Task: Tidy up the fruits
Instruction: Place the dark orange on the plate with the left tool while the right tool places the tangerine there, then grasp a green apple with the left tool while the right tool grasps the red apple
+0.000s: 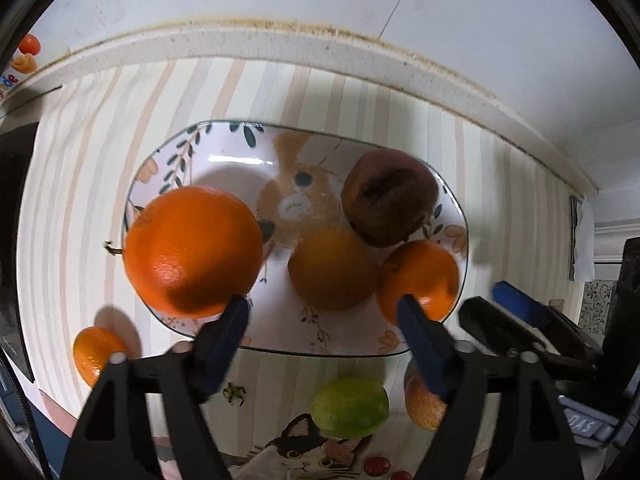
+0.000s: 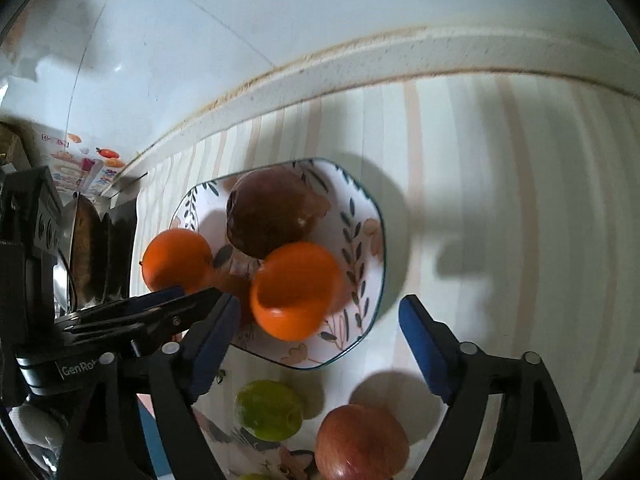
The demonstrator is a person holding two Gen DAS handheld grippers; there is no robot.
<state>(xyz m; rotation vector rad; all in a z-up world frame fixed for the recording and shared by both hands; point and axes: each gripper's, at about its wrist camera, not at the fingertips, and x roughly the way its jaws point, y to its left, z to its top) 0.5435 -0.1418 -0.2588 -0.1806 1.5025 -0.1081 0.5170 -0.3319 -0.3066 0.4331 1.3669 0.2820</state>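
Plate (image 1: 224,148): glazed ceramic, rounded-rectangle outline, dark thin rim, leaf sprigs and a furry orange animal printed inside; sits on the cloth.
Cloth (image 1: 80,184): striped in pale pink, cream and grey; cat print near the lower edge.
Large orange (image 1: 192,250): round, glossy, pebbled peel; at the plate's left rim, short stem poking out left.
Dark fruit (image 1: 390,196): brownish-red, dull, bruised patch on top; in the plate's far right part.
Middle orange (image 1: 332,268): duller, in shadow, touching the dark fruit.
Right orange (image 1: 420,280): bright, at the plate's right rim, beside the middle orange.
Small orange (image 1: 94,354): off the plate, on the cloth at left.
Lime (image 1: 350,406): green, smooth; on the cloth below the plate.
Apple (image 2: 362,442): red, streaked skin; on the cloth right of the lime.
Left gripper (image 1: 322,312): blue-padded fingers wide apart, holding nothing; left tip appears to touch the large orange, contact uncertain.
Right gripper (image 2: 316,316): fingers wide apart, empty, above the plate's near rim.
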